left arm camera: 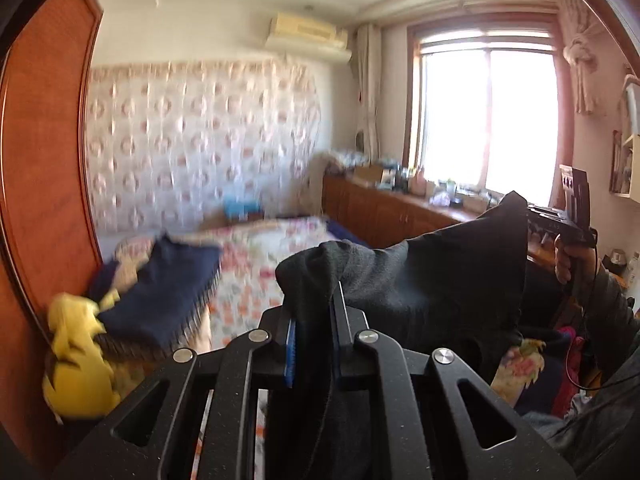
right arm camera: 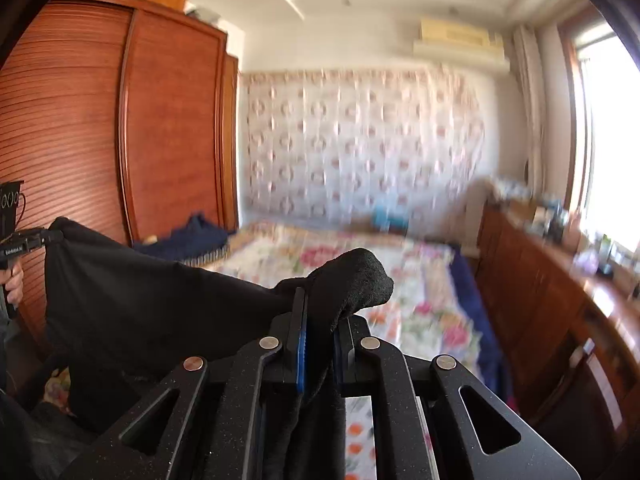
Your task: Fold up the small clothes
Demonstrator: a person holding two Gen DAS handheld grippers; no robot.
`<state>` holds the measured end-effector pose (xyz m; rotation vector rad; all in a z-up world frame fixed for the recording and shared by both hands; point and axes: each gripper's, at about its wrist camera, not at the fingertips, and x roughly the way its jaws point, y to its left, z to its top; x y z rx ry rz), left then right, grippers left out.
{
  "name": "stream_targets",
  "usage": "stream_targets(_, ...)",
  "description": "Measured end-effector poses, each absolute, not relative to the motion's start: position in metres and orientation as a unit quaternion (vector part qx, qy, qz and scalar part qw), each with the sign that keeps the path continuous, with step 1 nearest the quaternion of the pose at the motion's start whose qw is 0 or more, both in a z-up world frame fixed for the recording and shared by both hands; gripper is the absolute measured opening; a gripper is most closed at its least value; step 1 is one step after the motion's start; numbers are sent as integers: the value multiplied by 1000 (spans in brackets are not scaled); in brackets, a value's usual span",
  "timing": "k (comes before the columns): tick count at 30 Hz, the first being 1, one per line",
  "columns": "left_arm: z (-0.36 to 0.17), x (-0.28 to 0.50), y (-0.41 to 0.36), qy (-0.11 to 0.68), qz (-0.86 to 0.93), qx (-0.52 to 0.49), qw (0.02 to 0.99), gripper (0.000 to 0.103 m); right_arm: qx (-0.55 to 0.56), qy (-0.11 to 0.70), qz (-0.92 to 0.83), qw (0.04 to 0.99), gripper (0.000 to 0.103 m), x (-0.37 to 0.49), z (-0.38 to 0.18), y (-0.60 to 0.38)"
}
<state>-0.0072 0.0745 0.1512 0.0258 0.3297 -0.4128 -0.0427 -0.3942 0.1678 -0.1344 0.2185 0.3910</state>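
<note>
Black garment (left arm camera: 452,276) stretched in mid-air above a floral-quilted bed (right arm camera: 400,280), clear of the mattress. Left gripper (left arm camera: 314,320) clamped on one bunched corner, right gripper (right arm camera: 320,320) clamped on the opposite corner, held well apart, probably to spread the cloth flat before laying it down to fold. Navy fringed cloth (left arm camera: 160,296) and yellow item (left arm camera: 76,360) piled beside a wooden wardrobe (right arm camera: 120,120).

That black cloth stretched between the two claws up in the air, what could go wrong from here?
The left claw and right claw each pinch only a corner of the black cloth, so a corner might slip out. The cloth hangs high above the bed, so it may crumple when it is laid down. The pictures are blurred by motion, so aim could suffer.
</note>
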Motion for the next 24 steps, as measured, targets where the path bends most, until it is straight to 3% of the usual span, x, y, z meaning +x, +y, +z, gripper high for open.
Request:
stream_targets(5,182,35,82,152,-173,30,973,14,-96,66,171,978,9,-29,221,-399)
stream_targets(9,165,117,80,178,-134,49,974,14,-111,90,152,978,9,36,225,-391)
stream_targets(12,121,179,77,214,-130,49,967,14,-136,122,140,973,10,101,194,-370)
stream_targets(19,-16,292,53,322,-110,37,940,15,-134,275,107,946,10,265,60,-339)
stream_targets(24,-16,298,45,323,-114,34,939,15,-135,298,109,939,10,311,33,-329)
